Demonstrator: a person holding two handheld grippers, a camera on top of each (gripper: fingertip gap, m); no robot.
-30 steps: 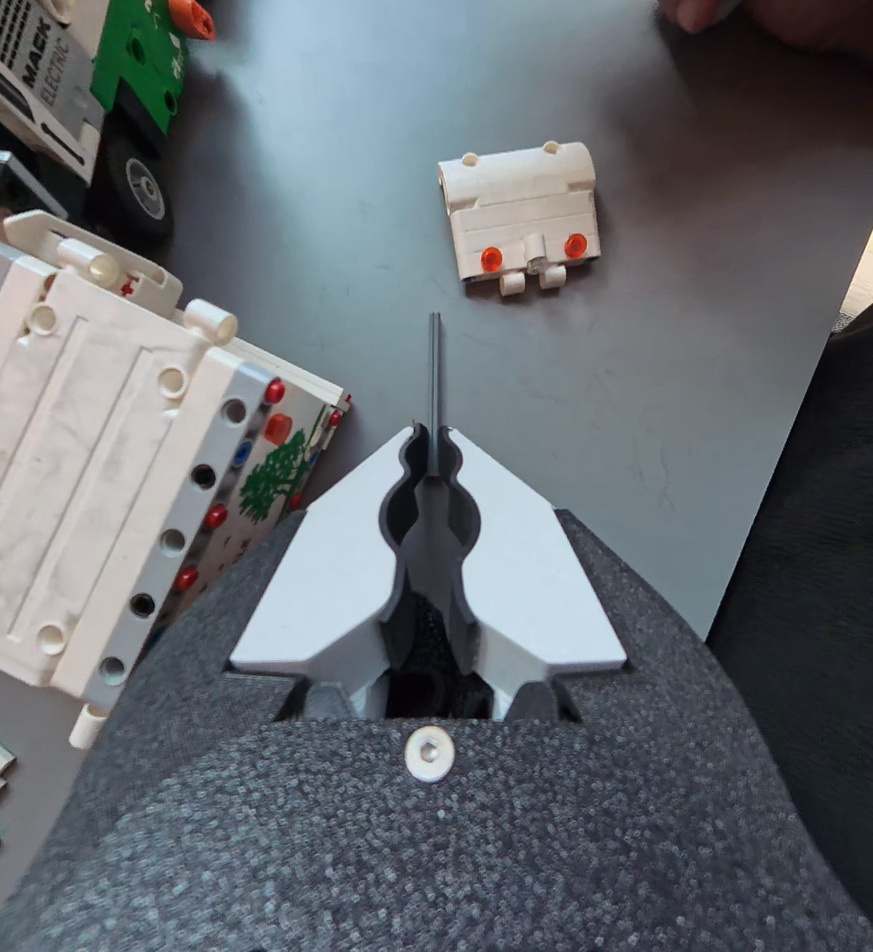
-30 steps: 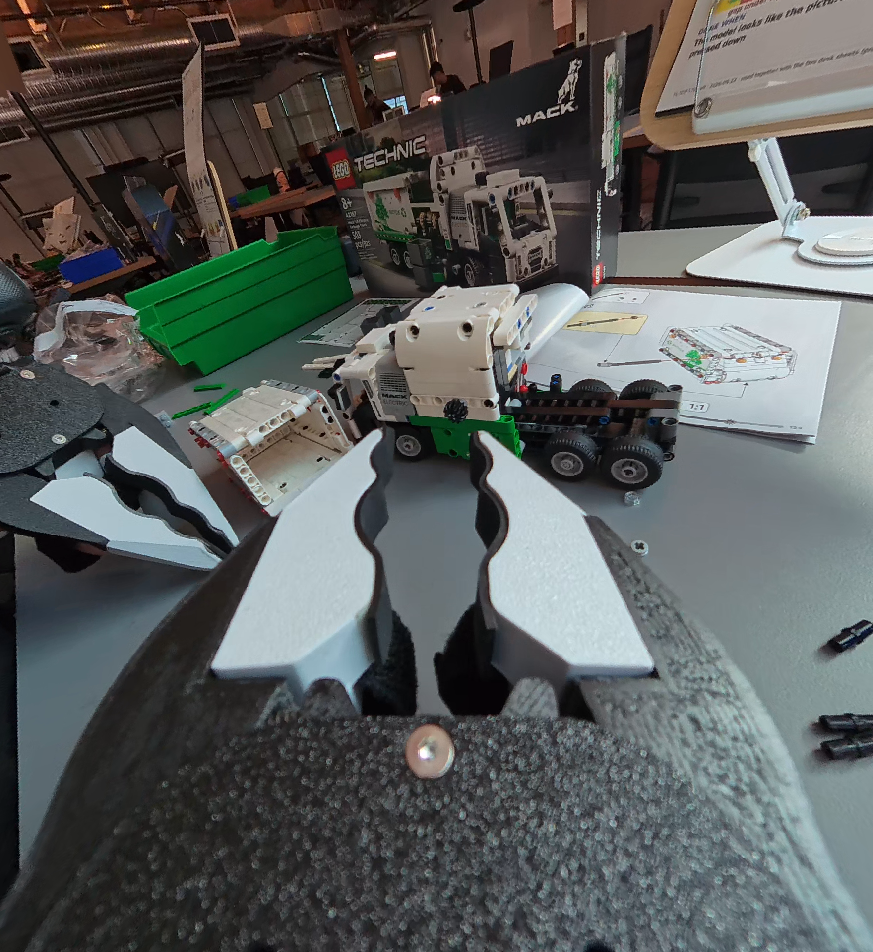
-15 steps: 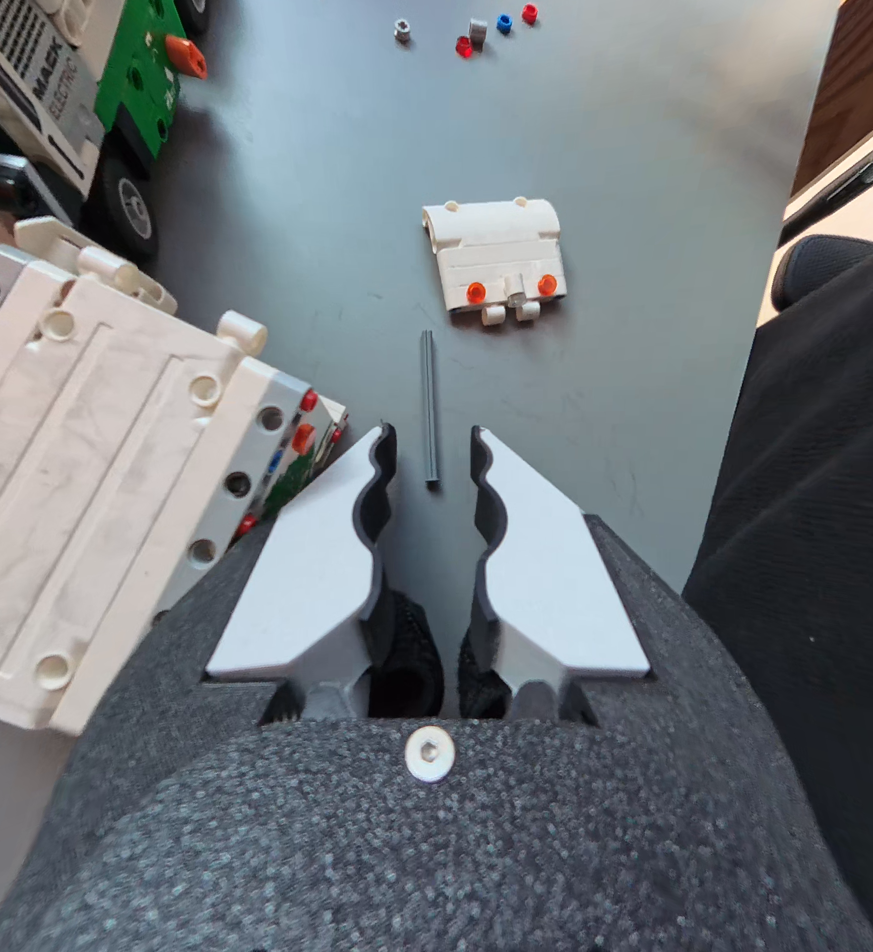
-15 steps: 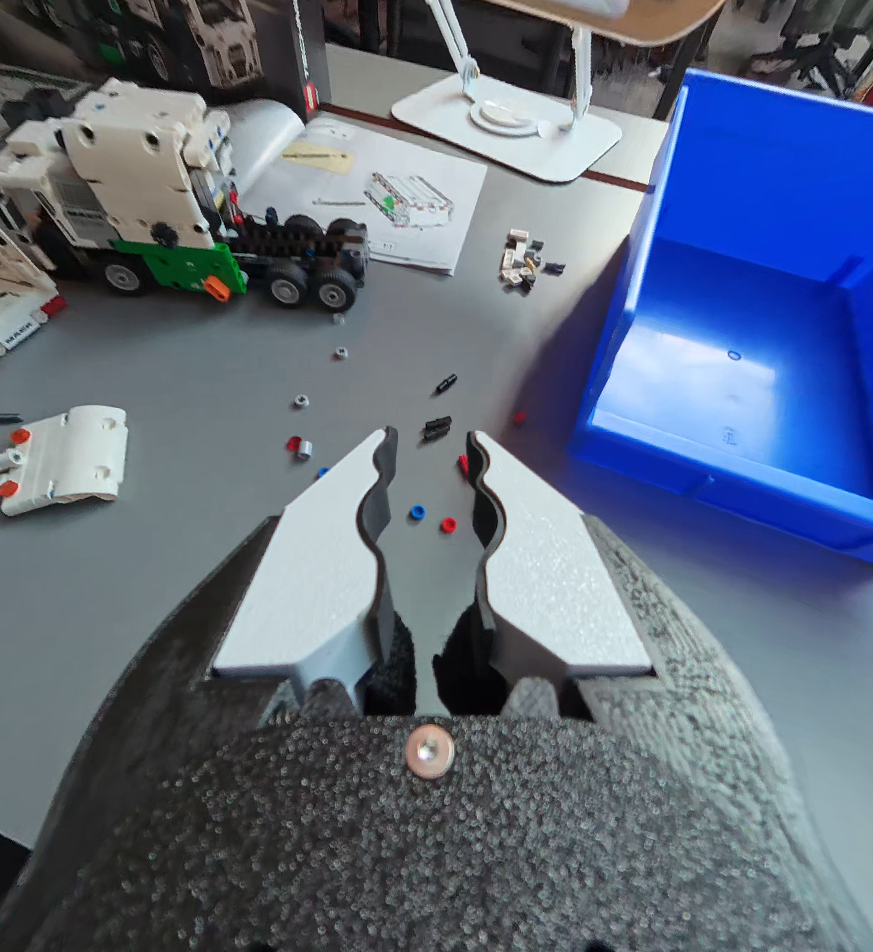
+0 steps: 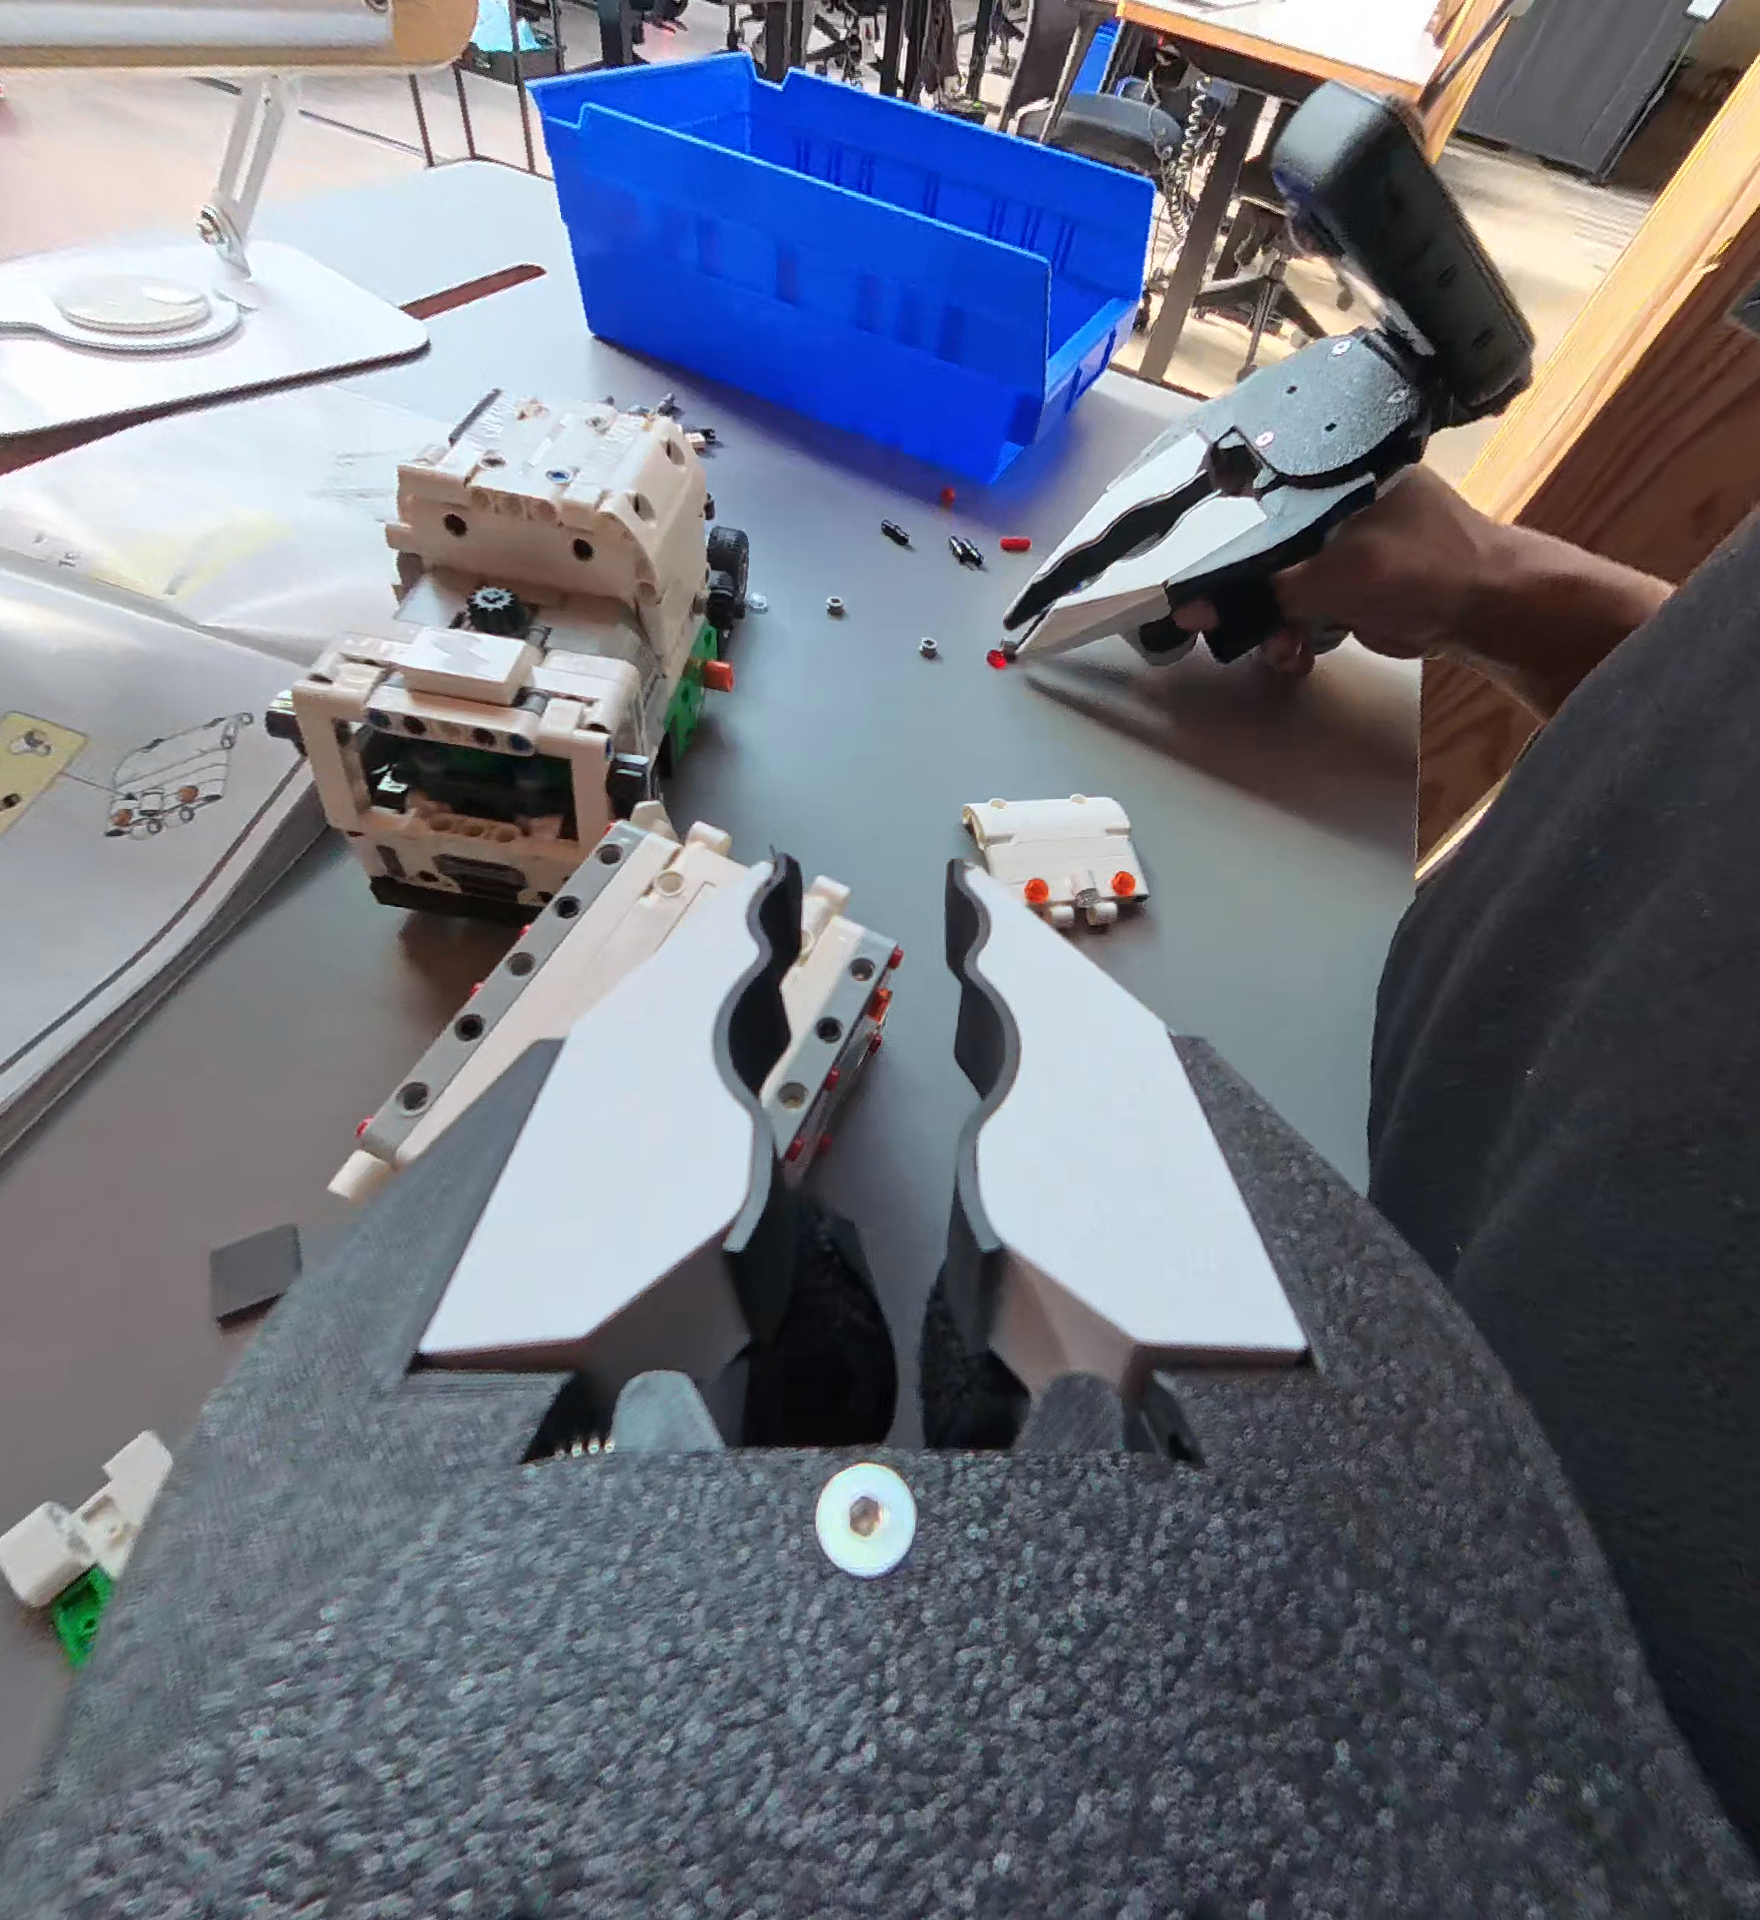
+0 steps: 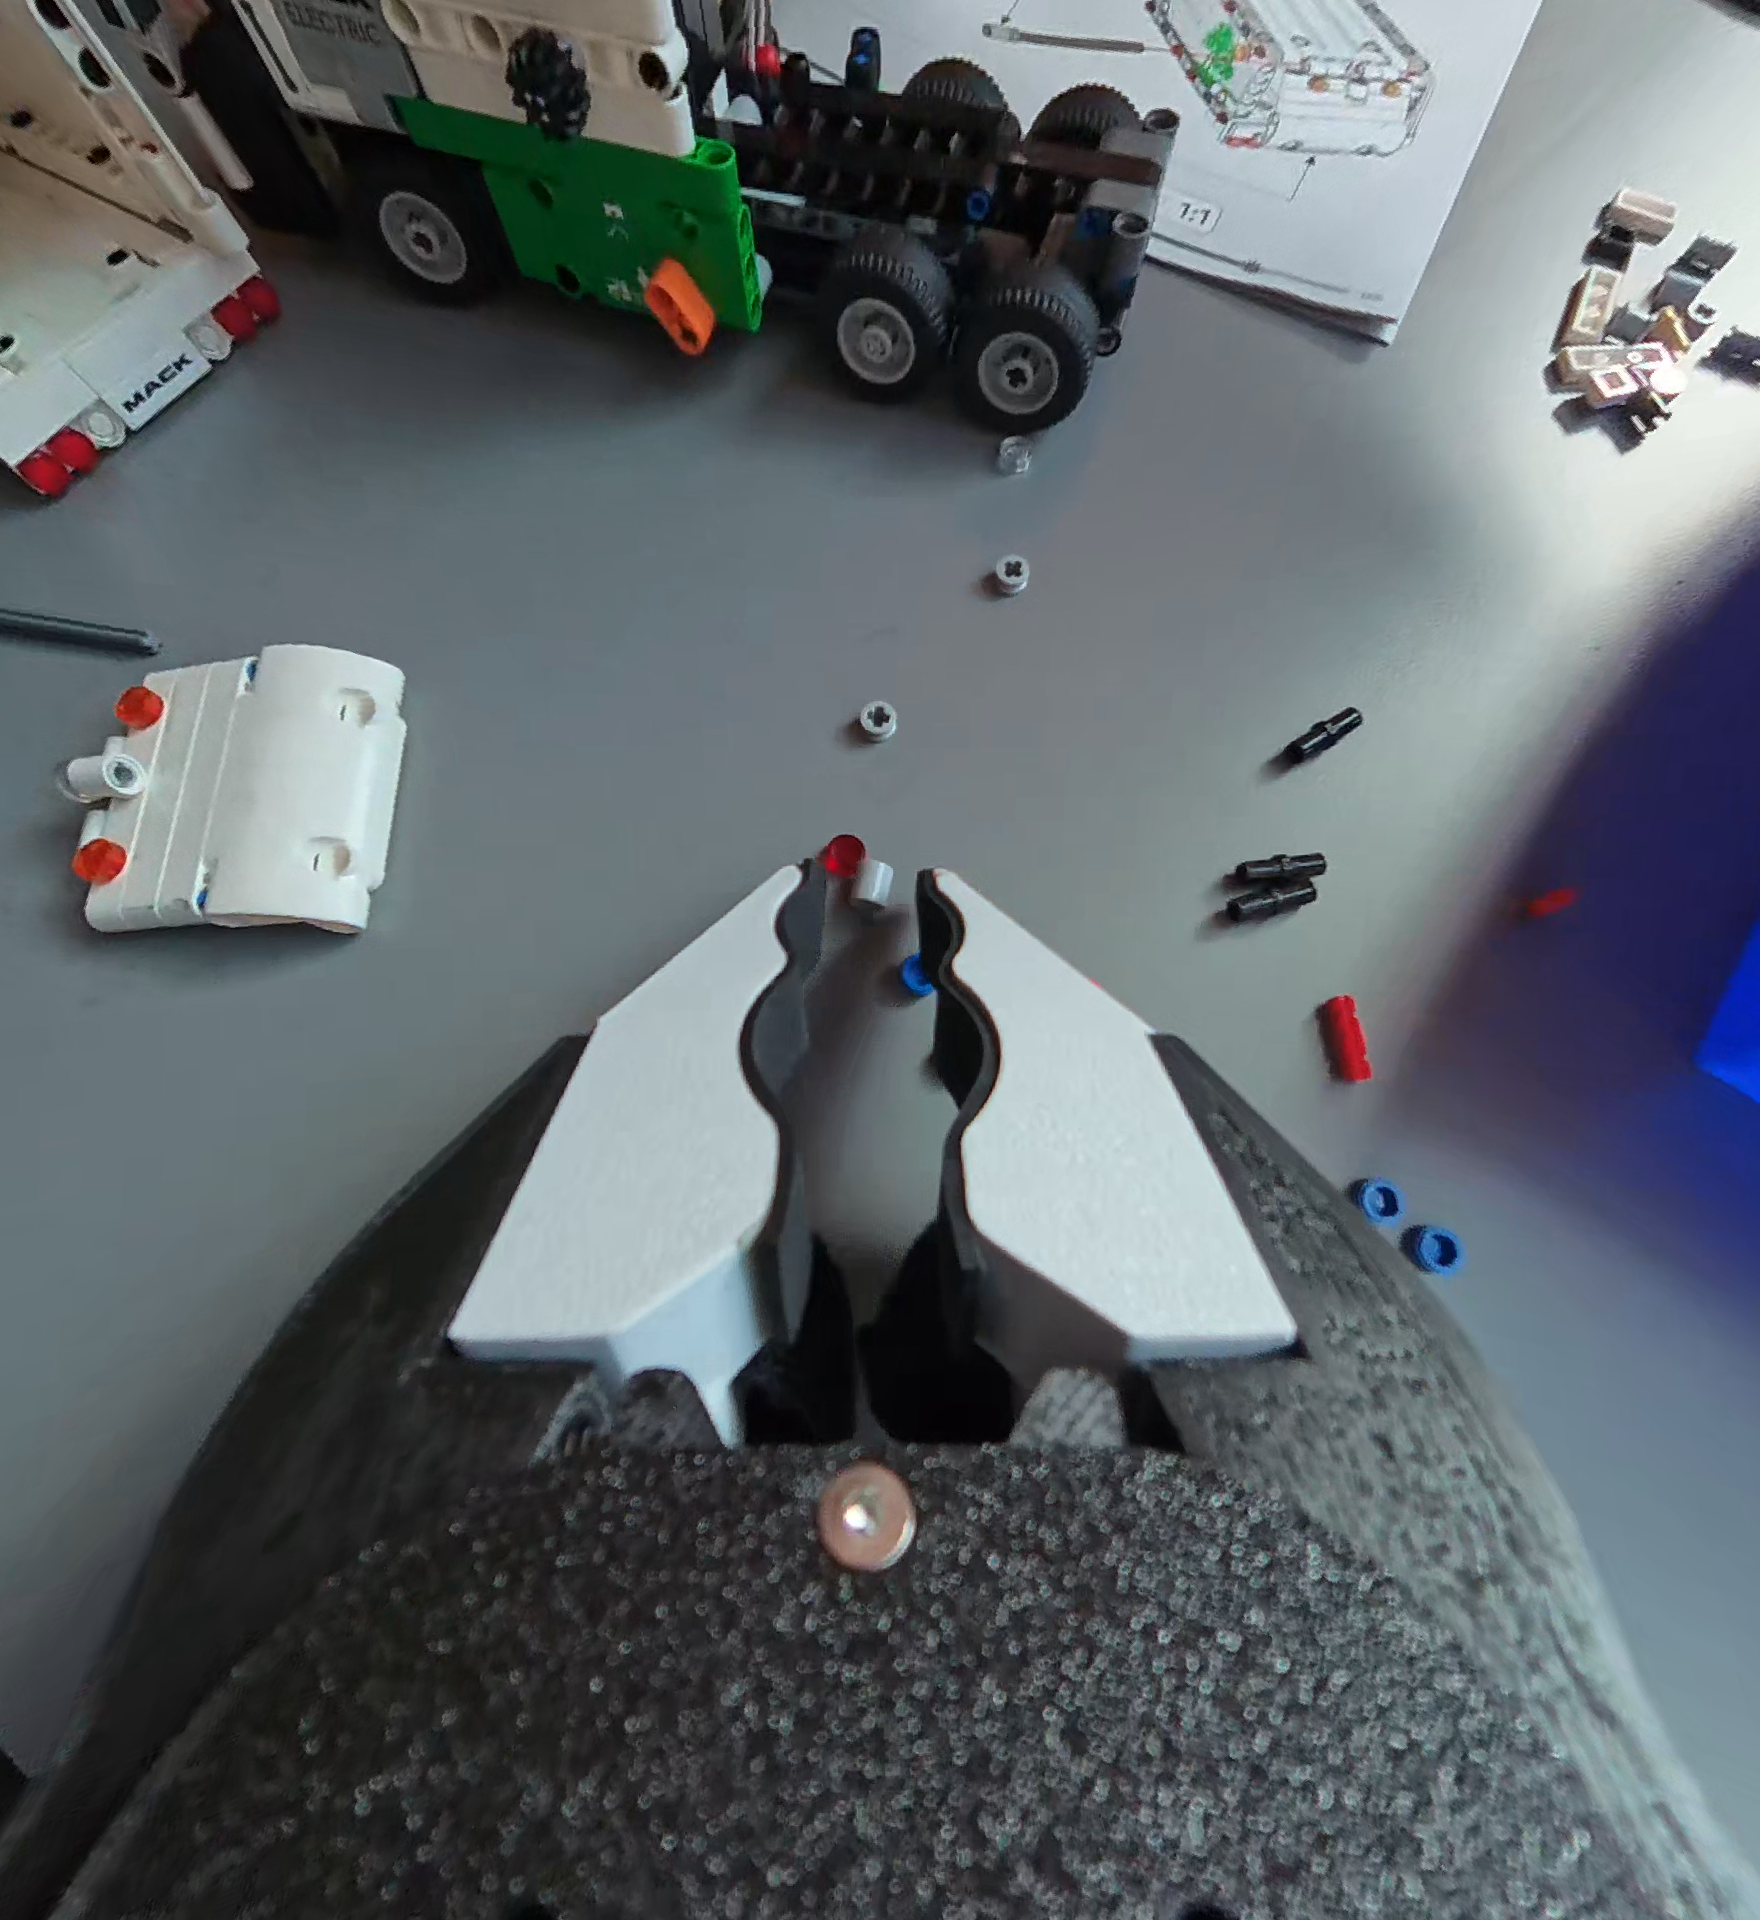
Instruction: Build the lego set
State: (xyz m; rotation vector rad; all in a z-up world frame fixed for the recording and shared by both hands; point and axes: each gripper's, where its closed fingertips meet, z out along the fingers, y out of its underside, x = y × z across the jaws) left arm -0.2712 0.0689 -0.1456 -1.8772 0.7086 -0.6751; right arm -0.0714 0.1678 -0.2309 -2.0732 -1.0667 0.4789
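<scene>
Right wrist view: right claw (image 6: 863, 883) low over tabletop (image 6: 564, 582), parted narrowly, empty; red stud (image 6: 842, 854) and white bush (image 6: 872, 883) just beyond tips at 12 o'clock. Left claw (image 5: 863, 883) agape, empty, farther off.

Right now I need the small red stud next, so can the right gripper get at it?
Probably yes: the right gripper is open with its tips at the red stud; only a small grey piece crowds it.
</scene>
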